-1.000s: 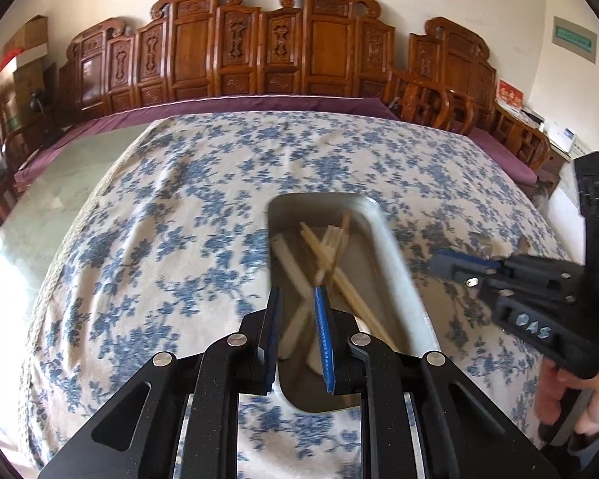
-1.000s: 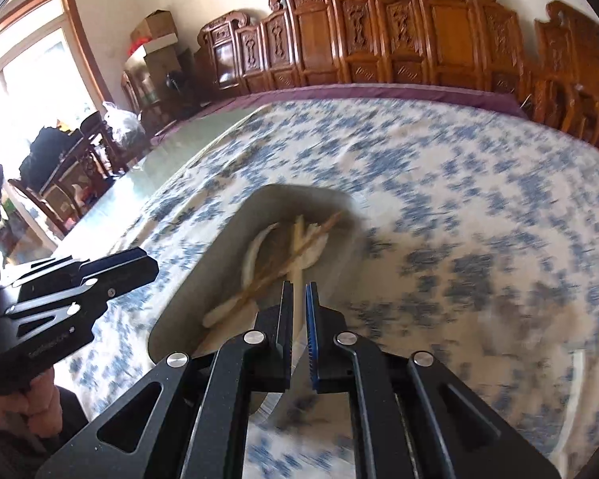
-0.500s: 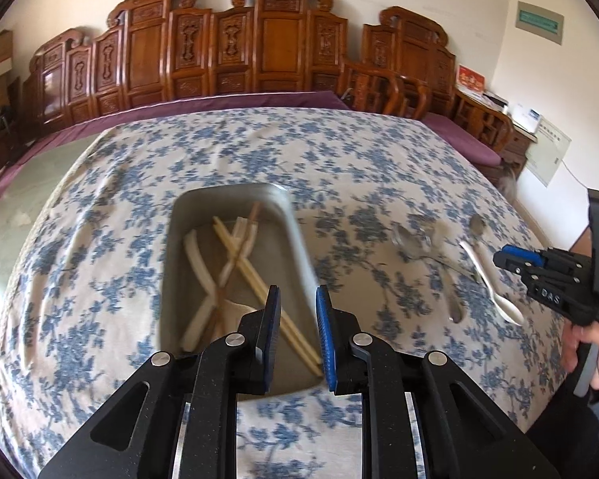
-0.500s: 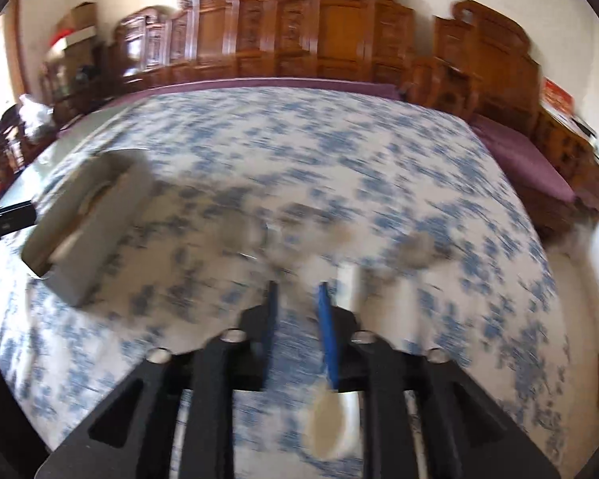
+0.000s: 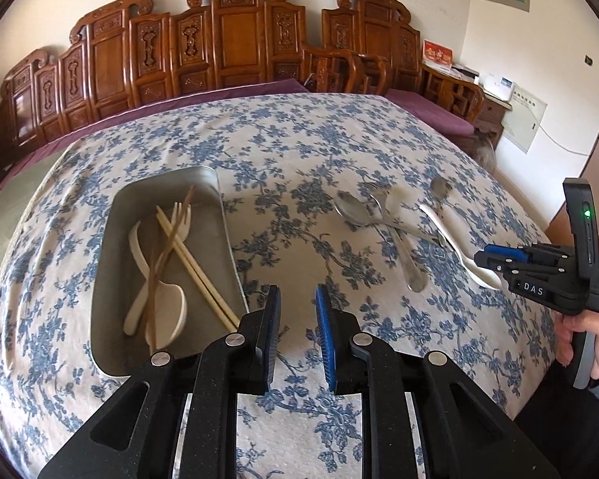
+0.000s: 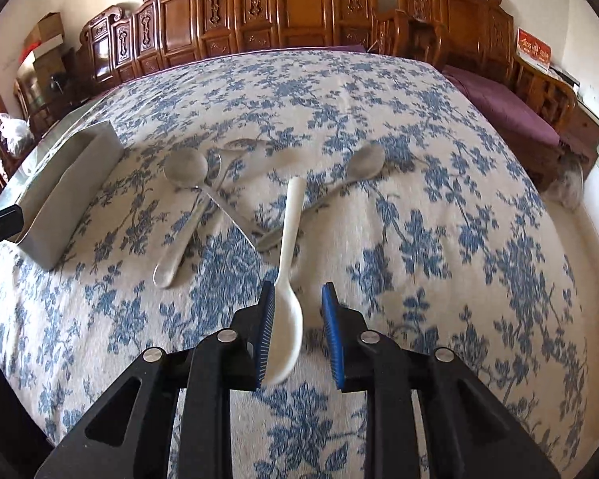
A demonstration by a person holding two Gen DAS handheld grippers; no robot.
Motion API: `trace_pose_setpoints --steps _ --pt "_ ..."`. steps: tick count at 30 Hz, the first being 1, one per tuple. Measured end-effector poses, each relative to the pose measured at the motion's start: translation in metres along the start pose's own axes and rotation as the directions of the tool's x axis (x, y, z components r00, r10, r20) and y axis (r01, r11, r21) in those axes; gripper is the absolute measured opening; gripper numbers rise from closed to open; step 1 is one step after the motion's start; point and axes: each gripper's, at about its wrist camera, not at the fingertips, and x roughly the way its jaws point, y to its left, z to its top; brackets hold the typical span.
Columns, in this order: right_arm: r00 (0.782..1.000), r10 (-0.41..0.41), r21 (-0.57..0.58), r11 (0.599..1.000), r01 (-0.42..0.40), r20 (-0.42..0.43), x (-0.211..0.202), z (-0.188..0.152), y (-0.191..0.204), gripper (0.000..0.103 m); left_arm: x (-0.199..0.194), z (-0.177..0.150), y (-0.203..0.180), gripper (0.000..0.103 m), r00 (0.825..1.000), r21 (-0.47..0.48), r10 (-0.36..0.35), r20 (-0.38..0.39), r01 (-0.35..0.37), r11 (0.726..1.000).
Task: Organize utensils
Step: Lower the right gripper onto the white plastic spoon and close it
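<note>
A metal tray (image 5: 108,247) lies on the left of the flowered cloth and holds a white spoon (image 5: 167,303), a pale fork (image 5: 179,215) and chopsticks (image 5: 197,275). My left gripper (image 5: 297,319) hovers just right of the tray, open, with nothing between its fingers. To the right lie three metal spoons (image 6: 185,167) and a white spoon (image 6: 289,231). My right gripper (image 6: 297,307) is low over that white spoon. Its bowl sits between the fingers, close to the left pad, with a gap to the right pad. In the left wrist view the right gripper (image 5: 495,261) shows at the right edge.
The blue-flowered cloth (image 6: 419,239) covers a big table with a purple undercloth at its far edge. Carved wooden chairs (image 5: 235,40) line the wall behind. A hand (image 5: 587,331) holds the right gripper at the table's right side.
My right gripper left the tray, swung right and came down over the white spoon, and its jaws went from shut to apart. My left gripper shifted right, off the tray.
</note>
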Motion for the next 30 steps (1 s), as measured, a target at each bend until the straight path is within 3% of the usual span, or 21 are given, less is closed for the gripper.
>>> trace_pose_setpoints --steps 15,17,20,25,30 --pt "0.999 -0.024 -0.049 0.999 0.023 -0.035 0.008 -0.009 0.016 0.026 0.003 -0.005 -0.005 0.017 1.000 0.007 0.007 -0.014 -0.007 1.000" --pt "0.999 -0.009 -0.048 0.999 0.007 -0.036 0.009 -0.008 0.016 0.013 0.003 -0.006 -0.006 0.017 1.000 0.009 0.008 -0.015 -0.008 1.000" --pt "0.999 0.024 -0.034 0.999 -0.025 -0.027 0.006 -0.005 0.014 0.008 0.002 -0.006 -0.010 0.017 1.000 0.020 0.016 -0.014 -0.016 1.000" --pt "0.996 0.064 0.026 0.998 -0.066 0.061 -0.012 0.008 -0.007 0.007 0.001 -0.003 -0.020 0.019 1.000 0.043 0.018 -0.011 -0.018 0.999" --pt "0.993 0.019 0.111 0.993 -0.032 0.118 -0.012 0.029 -0.052 0.008 0.010 0.005 -0.038 0.022 0.999 0.097 0.039 -0.011 -0.038 0.995"
